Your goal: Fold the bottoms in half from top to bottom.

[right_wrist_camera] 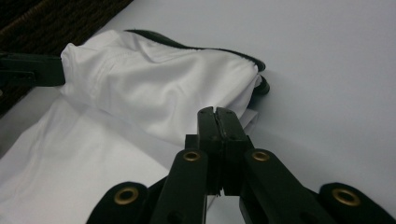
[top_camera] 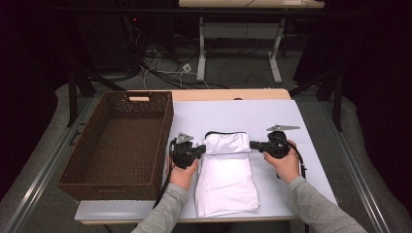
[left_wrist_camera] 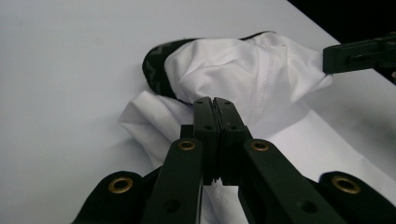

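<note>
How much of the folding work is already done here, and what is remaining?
Done: the white garment lies folded narrow on the table. In hand: the left gripper and right gripper, both shut, pinch its far end, doubled toward the person. Left: probably finishing this fold; the wicker basket beside it holds nothing.

— Any writing, labels or numbers you can read here?
— None. The dark band (left_wrist_camera: 156,65) at the white garment's (top_camera: 227,167) edge carries a pattern, too blurred to read as letters.
</note>
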{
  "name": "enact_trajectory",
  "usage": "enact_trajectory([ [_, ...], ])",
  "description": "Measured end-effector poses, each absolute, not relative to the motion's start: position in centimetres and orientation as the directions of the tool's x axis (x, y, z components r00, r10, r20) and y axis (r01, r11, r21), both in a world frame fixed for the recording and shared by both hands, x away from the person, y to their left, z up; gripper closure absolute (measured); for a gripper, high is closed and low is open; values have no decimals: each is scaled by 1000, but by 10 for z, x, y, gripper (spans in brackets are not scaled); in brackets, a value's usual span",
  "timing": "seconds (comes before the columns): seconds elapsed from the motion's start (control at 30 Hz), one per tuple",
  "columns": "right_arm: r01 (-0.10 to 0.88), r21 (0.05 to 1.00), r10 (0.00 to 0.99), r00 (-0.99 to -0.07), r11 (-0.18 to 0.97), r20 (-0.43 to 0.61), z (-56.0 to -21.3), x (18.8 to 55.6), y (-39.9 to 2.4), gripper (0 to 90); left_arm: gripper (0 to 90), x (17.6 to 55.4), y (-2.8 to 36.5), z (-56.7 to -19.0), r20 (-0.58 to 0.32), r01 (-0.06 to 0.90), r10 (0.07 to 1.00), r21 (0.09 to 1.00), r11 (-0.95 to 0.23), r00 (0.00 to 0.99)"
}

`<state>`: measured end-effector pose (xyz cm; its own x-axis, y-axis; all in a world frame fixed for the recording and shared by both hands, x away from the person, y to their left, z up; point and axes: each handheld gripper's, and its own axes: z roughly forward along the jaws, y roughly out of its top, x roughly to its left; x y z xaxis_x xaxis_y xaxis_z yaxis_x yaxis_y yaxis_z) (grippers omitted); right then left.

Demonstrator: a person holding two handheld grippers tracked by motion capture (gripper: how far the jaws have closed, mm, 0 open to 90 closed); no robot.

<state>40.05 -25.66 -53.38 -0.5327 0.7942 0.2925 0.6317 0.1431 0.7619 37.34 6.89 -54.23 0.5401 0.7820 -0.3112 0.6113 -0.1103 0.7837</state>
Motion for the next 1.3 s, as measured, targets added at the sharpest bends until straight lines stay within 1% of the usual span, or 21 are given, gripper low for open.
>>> enact_trajectory([
  [0.23, 656, 738, 788, -535, 160, 305, -552, 392, -256, 899, 891, 364, 74, -556, -315, 613, 776, 782, -114, 546],
  [0.4, 656, 736, 789, -537, 169, 297, -558, 388, -254, 899, 891, 362, 74, -564, -284, 607, 785, 782, -143, 551],
  [0.57, 663, 730, 790, -532, 165, 305, -563, 387, -255, 898, 884, 361, 75, -567, -287, 613, 785, 777, -144, 549],
  [0.63, 666, 729, 787, -531, 159, 314, -562, 387, -255, 893, 863, 361, 74, -566, -289, 615, 786, 776, -142, 547],
  [0.67, 664, 731, 786, -533, 158, 313, -562, 387, -255, 878, 843, 361, 74, -565, -293, 617, 787, 775, -137, 543],
  [0.73, 662, 735, 788, -528, 149, 315, -559, 387, -255, 781, 773, 363, 74, -562, -304, 620, 789, 775, -122, 534],
  [0.77, 658, 737, 787, -532, 153, 311, -558, 387, -255, 747, 740, 363, 74, -560, -314, 624, 789, 774, -109, 528],
  [0.87, 644, 750, 794, -531, 151, 296, -550, 388, -253, 670, 656, 367, 72, -554, -312, 620, 801, 779, -93, 511],
  [0.97, 631, 761, 799, -532, 152, 281, -541, 392, -251, 640, 586, 372, 71, -546, -304, 616, 814, 784, -82, 495],
  [1.2, 623, 763, 823, -517, 173, 236, -522, 413, -245, 537, 495, 392, 65, -528, -283, 608, 833, 790, -78, 476],
  [1.3, 623, 761, 835, -506, 179, 218, -519, 422, -242, 505, 466, 402, 63, -524, -293, 616, 842, 786, -58, 453],
])
